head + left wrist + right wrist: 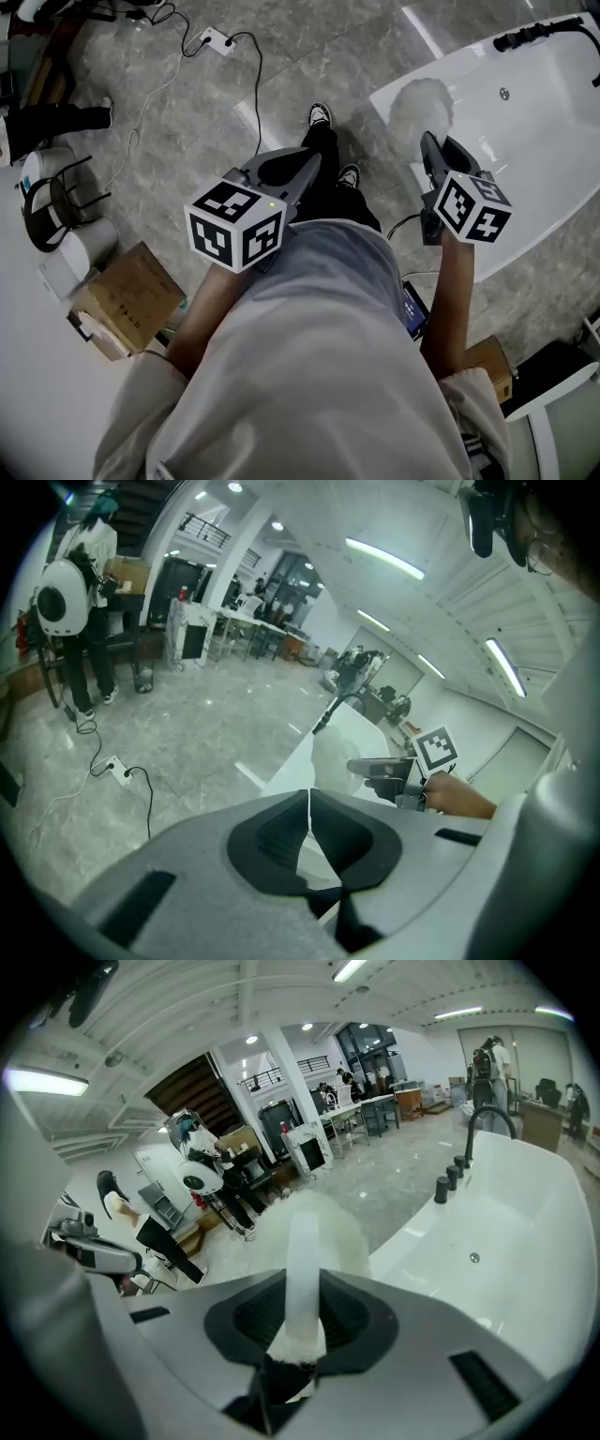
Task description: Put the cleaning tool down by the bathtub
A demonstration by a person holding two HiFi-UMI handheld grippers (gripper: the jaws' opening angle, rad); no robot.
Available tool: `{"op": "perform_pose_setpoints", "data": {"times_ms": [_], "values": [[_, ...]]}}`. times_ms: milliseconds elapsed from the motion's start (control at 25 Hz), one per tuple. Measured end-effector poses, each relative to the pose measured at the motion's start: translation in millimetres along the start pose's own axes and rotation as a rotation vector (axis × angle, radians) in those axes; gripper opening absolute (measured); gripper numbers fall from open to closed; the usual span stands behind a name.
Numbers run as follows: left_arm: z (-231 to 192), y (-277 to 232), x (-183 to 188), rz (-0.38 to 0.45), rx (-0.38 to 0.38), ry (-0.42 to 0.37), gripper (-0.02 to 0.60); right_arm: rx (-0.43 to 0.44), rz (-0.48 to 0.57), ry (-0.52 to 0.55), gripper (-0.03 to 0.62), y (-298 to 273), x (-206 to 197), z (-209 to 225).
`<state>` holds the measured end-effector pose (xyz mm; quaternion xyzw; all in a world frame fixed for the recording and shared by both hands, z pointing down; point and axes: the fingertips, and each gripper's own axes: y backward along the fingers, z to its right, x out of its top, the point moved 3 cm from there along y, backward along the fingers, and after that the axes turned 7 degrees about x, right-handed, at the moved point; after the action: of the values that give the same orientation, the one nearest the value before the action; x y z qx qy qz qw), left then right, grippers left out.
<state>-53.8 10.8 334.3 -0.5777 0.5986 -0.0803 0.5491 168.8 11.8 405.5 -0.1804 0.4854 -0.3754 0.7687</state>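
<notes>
The cleaning tool is a white fluffy duster (420,105) on a pale handle (303,1274). My right gripper (439,155) is shut on that handle, and the fluffy head (319,1227) sticks out ahead of the jaws over the near rim of the white bathtub (553,122). In the right gripper view the bathtub (506,1241) spreads to the right, its black faucet (480,1133) at the far end. My left gripper (295,173) hangs over the grey floor to the left, shut and holding nothing (307,819). It sees the duster (336,757) and the right gripper (398,778) by the tub.
The person's feet in dark shoes (321,116) stand between the grippers on grey marble floor (187,122). A power strip with a black cable (217,40) lies at the back. Cardboard boxes (127,300) and a stool (56,202) sit at the left. Other people (80,621) stand far off.
</notes>
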Motion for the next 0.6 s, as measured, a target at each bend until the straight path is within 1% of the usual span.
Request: {"op": "perform_pose_setpoints", "data": {"times_ms": [360, 600], "values": [[-16, -1, 0, -0.012, 0.014, 0.029, 0.009, 0.025, -0.082, 0.011, 0.077, -21, -10, 4], [-18, 0, 1, -0.016, 0.018, 0.043, 0.009, 0.023, -0.11, 0.006, 0.077, -27, -13, 8]]}}
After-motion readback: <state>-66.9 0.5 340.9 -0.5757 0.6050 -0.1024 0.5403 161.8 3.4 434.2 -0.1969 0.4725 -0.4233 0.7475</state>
